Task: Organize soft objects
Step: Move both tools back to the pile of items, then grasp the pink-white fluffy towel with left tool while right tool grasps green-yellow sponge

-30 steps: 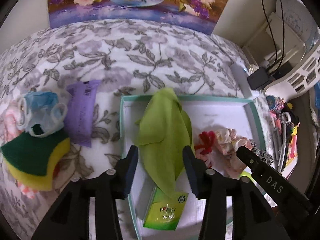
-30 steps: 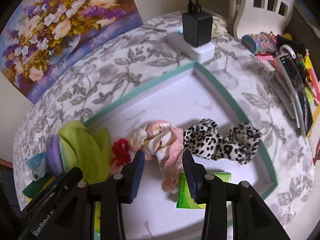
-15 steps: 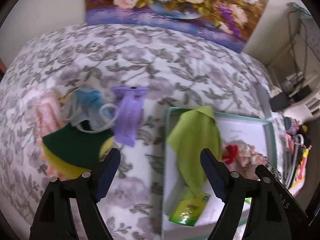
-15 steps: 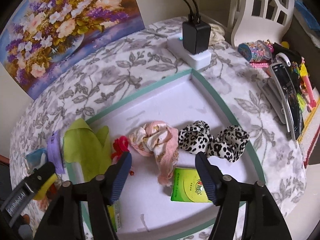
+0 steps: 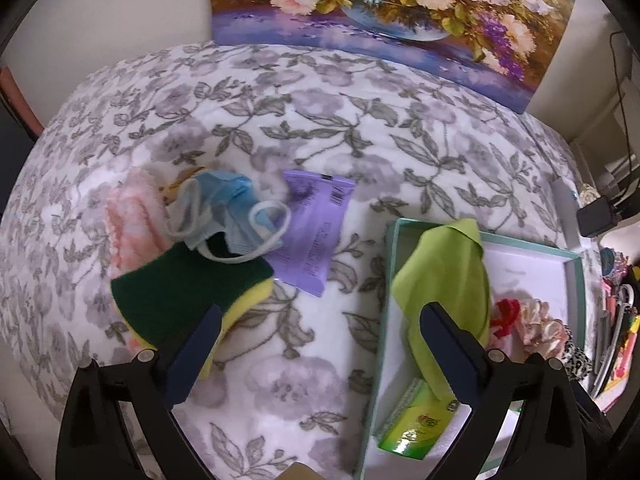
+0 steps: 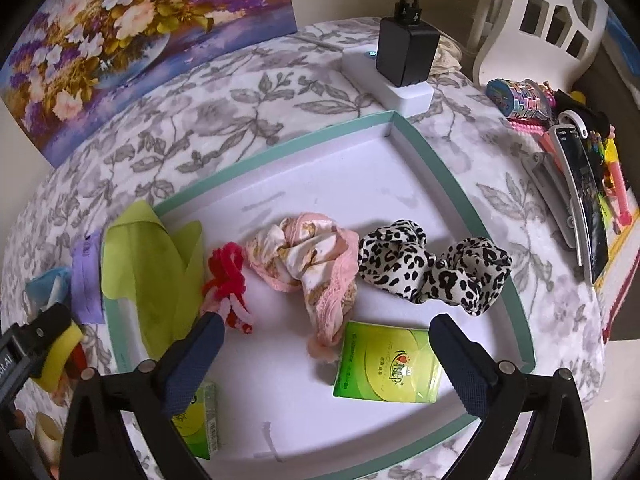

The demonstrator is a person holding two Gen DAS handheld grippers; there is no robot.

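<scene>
both tools spread wide and empty: left tool (image 5: 320, 344) above the floral cloth (image 5: 320, 128), right tool (image 6: 324, 354) over the tray (image 6: 472, 216).

A tabletop (image 5: 320, 128) covered in a white cloth printed with grey leaves and pale lilac flowers fills most of both views. At its far edge a painting (image 5: 400, 12) of pink, white and purple flowers in a blue bowl leans against a plain cream wall (image 5: 120, 12). In the right wrist view, a white power strip (image 6: 404, 96) lies on the cloth near the far edge, with a black adapter (image 6: 406, 56) plugged in and two black cables rising from it. Just beyond stands a white plastic chair (image 6: 536, 20) with a cut-out back. The light is soft and even, with faint shadows.
</scene>
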